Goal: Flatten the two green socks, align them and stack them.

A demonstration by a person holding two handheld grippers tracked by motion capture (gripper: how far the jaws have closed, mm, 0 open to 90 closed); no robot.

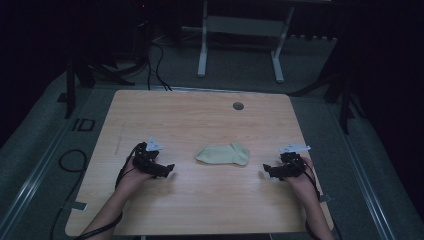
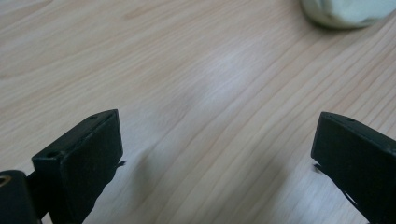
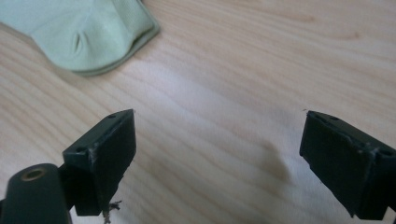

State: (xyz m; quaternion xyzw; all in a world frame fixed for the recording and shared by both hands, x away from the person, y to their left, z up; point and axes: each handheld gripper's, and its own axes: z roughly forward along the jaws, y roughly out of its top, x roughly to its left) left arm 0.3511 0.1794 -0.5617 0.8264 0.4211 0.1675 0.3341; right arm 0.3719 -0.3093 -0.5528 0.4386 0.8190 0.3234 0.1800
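Observation:
A pale green sock lies flat in the middle of the wooden table. My left gripper rests on the table to the sock's left, held in a hand. My right gripper rests to the sock's right. In the left gripper view the gripper is open over bare wood, and the sock's edge shows at the top right. The right gripper also stands open with nothing between its jaws, with the sock at the upper left, apart from the jaws.
A small round grey disc sits in the tabletop near its far edge. Beyond the table stand a white frame and dark stands with cables on the floor. A black cable loops at the left.

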